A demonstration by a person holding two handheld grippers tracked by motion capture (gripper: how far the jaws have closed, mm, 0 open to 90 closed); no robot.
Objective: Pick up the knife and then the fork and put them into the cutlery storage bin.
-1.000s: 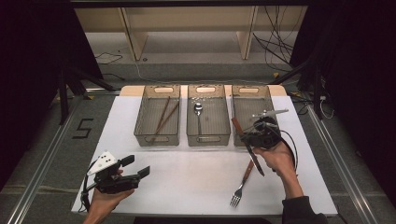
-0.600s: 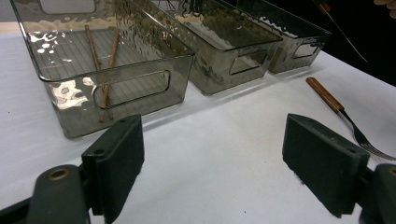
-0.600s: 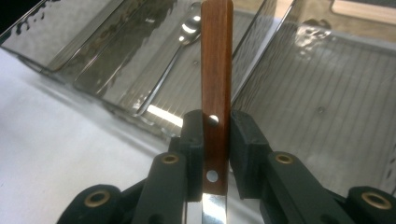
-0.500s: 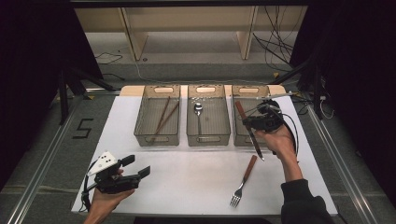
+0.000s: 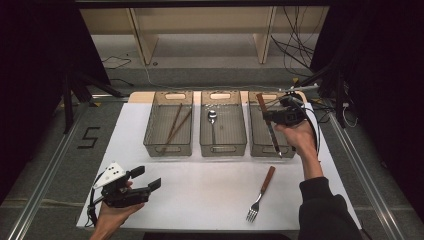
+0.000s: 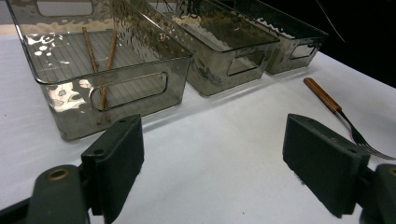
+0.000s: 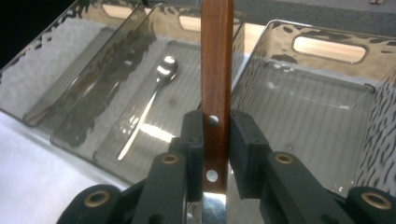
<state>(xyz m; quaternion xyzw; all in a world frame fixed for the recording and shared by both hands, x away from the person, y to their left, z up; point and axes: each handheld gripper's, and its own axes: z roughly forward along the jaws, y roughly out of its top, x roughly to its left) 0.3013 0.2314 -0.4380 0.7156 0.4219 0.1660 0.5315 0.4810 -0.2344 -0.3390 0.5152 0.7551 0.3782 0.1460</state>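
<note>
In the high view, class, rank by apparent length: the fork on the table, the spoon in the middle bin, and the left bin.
1. Left bin, clearly longest.
2. and 3. Fork and spoon: they look alike, and the fork lies nearer the camera, so unranked.

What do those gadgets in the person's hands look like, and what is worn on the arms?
Both are black. The left gripper has two blocky, flat-faced jaws, brass-coloured pivot pins, a grey three-cornered plate on top and a dark trailing cable. The right gripper has the same pins and a looping cable. The right arm wears a dark sleeve.
</note>
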